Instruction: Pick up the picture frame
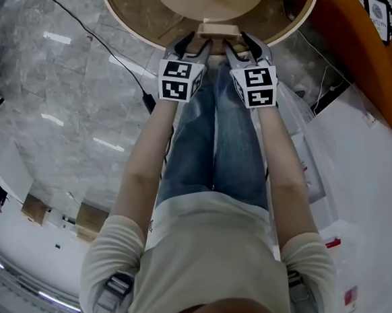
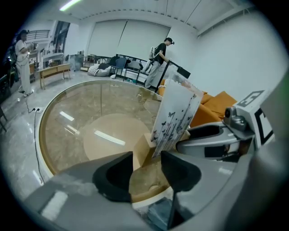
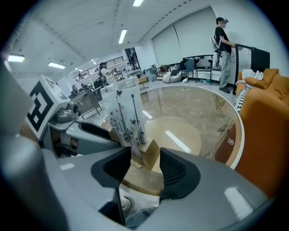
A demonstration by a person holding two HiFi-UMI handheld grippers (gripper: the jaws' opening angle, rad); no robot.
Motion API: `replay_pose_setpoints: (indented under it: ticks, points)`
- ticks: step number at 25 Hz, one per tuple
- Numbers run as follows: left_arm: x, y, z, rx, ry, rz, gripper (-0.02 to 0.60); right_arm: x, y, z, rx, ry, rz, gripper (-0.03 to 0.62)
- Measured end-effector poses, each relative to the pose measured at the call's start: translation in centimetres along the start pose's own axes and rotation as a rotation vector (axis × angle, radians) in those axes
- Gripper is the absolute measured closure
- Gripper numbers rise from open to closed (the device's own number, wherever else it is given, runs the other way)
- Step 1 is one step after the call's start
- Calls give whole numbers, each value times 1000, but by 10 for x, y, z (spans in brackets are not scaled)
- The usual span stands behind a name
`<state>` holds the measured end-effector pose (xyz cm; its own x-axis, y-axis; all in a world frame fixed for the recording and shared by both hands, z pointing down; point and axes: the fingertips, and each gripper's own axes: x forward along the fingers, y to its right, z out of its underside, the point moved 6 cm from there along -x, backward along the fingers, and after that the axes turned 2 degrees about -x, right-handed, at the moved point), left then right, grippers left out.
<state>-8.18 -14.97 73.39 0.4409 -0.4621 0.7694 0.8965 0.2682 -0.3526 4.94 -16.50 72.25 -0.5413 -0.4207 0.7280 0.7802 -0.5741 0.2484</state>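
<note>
Frame (image 2: 174,115) stood upright at tabletop (image 1: 127,4) edge, between left gripper (image 2: 146,168) and right gripper (image 3: 144,166), equally near; fingers (image 3: 178,173) spread, empty.

A round glass-topped table (image 2: 81,117), its pale circular base showing through the glass, stands on a grey marble floor (image 1: 52,94) where a thin black cable (image 1: 78,20) trails. An orange sofa (image 3: 264,131) sits just beside the table's rim. Far across the bright room one person (image 3: 222,36) stands, and another person (image 2: 21,49) stands near a wooden bench (image 2: 54,71); long ceiling lights (image 3: 123,36) glow overhead
</note>
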Motion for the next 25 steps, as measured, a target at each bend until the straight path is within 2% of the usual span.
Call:
replay_pose_setpoints:
  ticks: [8,14,25]
  points:
    - [11,1,-4,30,39,16,411,14,3,3,29,25,-11,417]
    - [9,0,-7,24,30,16,422,12,2,-1,55,19,14,418]
    - [-42,22,-34,45,79,27,425,-38,-22,-34,62,69,65,421]
